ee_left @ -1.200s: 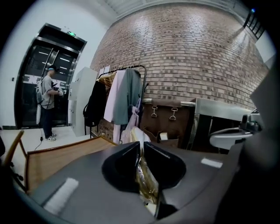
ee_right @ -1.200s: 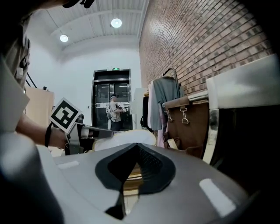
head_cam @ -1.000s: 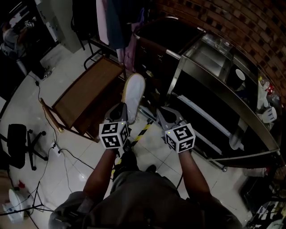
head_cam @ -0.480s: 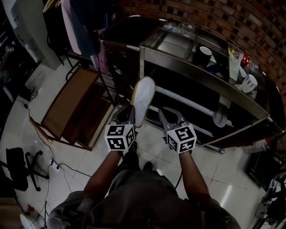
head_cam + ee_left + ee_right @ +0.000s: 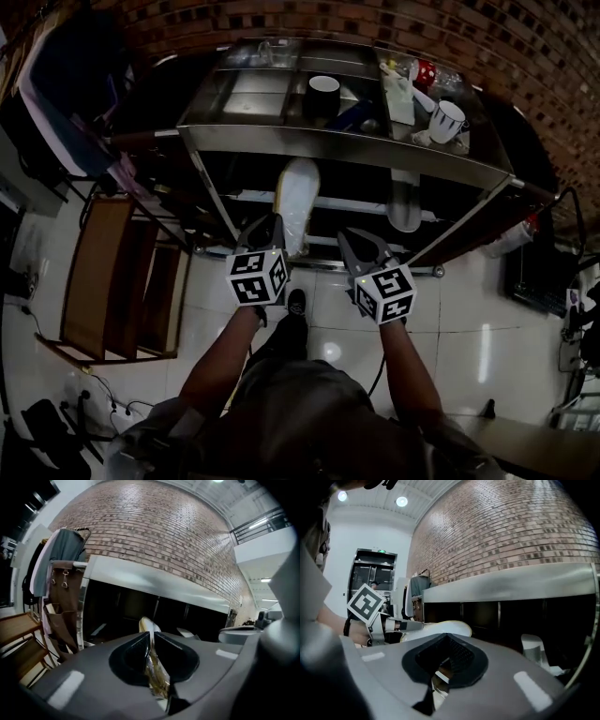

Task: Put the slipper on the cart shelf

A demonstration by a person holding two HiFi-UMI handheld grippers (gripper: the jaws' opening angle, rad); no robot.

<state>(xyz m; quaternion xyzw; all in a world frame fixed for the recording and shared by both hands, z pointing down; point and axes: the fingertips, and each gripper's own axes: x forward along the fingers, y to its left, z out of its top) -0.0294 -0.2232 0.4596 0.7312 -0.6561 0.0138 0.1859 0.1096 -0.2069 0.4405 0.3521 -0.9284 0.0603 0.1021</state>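
Brick wall behind, steel cart (image 5: 328,145) close ahead. Left claw (image 5: 271,223) clenched on slipper (image 5: 296,202) by its edge, toe aimed at dark cart shelf (image 5: 366,203). Right claw (image 5: 352,238) closed, empty. Might have slipped from that thin pinch, or snagged on cart's front rim.

Cart shelf (image 5: 248,196), left end: I see open room.
Right end: second slipper (image 5: 405,208) lies in my way.

In view are 1 cart (image 5: 347,142), 2 slippers (image 5: 296,192) (image 5: 405,211), 2 cups (image 5: 323,94) (image 5: 448,120) and 2 grippers (image 5: 267,228) (image 5: 364,244).
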